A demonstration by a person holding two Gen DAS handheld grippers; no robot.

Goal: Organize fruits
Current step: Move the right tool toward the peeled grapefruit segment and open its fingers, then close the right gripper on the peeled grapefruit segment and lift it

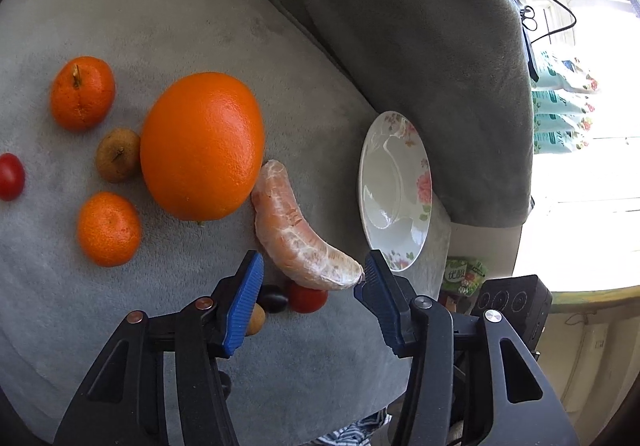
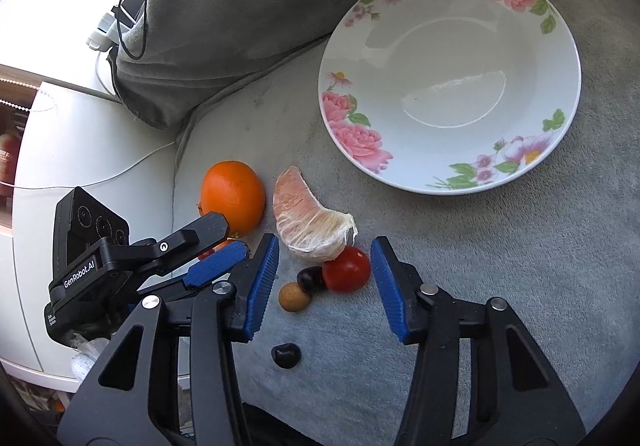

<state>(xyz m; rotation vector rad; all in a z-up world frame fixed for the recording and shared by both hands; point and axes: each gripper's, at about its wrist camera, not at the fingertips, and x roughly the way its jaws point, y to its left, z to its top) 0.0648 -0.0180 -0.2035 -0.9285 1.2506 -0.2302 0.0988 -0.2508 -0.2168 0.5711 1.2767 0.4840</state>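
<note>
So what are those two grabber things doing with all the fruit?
A person is sorting fruit on a grey cushion. The left gripper sits open around the tip of a peeled citrus segment. The right gripper sits open around a small red tomato. The flowered plate has no fruit yet.

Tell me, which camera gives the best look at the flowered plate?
The right wrist view: the plate faces the camera almost whole, empty, with flowers along its rim. The left wrist view shows it edge-on and squashed beside the grey cushion.
</note>
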